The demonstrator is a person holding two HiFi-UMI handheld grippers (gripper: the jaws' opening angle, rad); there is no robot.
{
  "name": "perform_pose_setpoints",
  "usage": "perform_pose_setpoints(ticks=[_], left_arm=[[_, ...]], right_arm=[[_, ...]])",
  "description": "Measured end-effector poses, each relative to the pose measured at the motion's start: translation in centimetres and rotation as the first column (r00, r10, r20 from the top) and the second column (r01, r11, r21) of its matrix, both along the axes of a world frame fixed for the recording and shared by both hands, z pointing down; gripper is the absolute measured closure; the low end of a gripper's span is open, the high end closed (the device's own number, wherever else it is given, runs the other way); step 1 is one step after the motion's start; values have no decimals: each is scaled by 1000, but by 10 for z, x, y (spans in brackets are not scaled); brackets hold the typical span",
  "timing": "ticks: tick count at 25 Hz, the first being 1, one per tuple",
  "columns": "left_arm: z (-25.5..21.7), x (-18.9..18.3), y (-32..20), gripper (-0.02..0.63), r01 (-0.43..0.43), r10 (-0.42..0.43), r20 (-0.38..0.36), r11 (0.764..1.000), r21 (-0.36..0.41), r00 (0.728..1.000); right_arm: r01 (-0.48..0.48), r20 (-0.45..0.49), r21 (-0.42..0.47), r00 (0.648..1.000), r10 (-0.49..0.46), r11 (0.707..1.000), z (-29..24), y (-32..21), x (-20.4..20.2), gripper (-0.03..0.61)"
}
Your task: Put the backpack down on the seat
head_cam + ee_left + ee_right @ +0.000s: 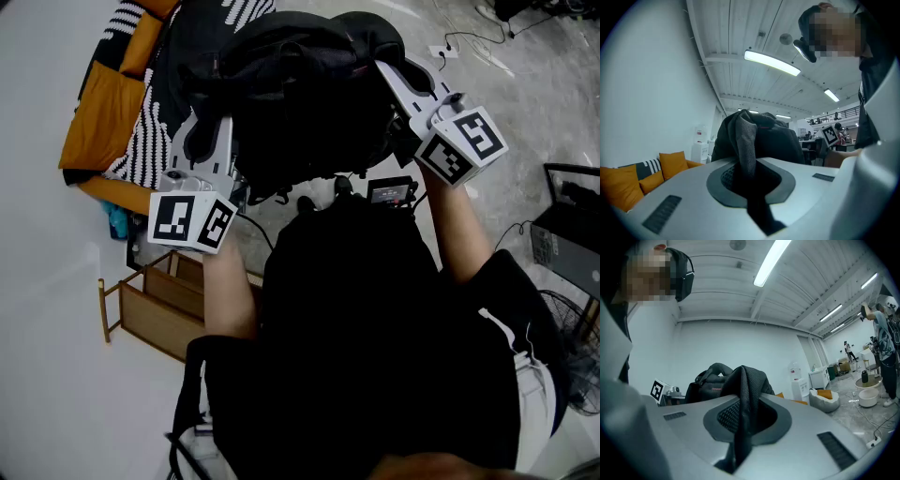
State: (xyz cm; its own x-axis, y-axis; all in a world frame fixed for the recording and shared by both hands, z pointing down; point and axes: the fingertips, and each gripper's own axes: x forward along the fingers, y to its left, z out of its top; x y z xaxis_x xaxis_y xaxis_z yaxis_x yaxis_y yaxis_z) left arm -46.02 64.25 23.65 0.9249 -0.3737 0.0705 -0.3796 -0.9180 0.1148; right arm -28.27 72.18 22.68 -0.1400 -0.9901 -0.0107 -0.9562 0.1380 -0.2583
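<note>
1. Pale concrete floor runs along the right of the head view. A sofa with orange and black-and-white striped cushions sits at upper left, against a white wall.
2. A low wooden rack stands beside the person's left arm.
3. The black backpack is held up in front of the person, between the two grippers. Its left part overlaps the sofa's edge in the head view.
4. The left gripper points level. Its jaws are pressed together on a grey strap that rises from between the pads to the bag.
5. The right gripper is also level. Its jaws are clamped on a black mesh strap of the same bag.
6. Whether the bag touches the seat cannot be told.
</note>
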Motion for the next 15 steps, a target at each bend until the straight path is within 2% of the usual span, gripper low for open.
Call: perform_pose_setpoints(ticks=[15], left_arm=[[-4, 0, -3, 577, 28, -29, 2, 999, 38, 1000]], right_arm=[[6, -53, 34, 999, -4, 999, -5, -7, 1, 531]])
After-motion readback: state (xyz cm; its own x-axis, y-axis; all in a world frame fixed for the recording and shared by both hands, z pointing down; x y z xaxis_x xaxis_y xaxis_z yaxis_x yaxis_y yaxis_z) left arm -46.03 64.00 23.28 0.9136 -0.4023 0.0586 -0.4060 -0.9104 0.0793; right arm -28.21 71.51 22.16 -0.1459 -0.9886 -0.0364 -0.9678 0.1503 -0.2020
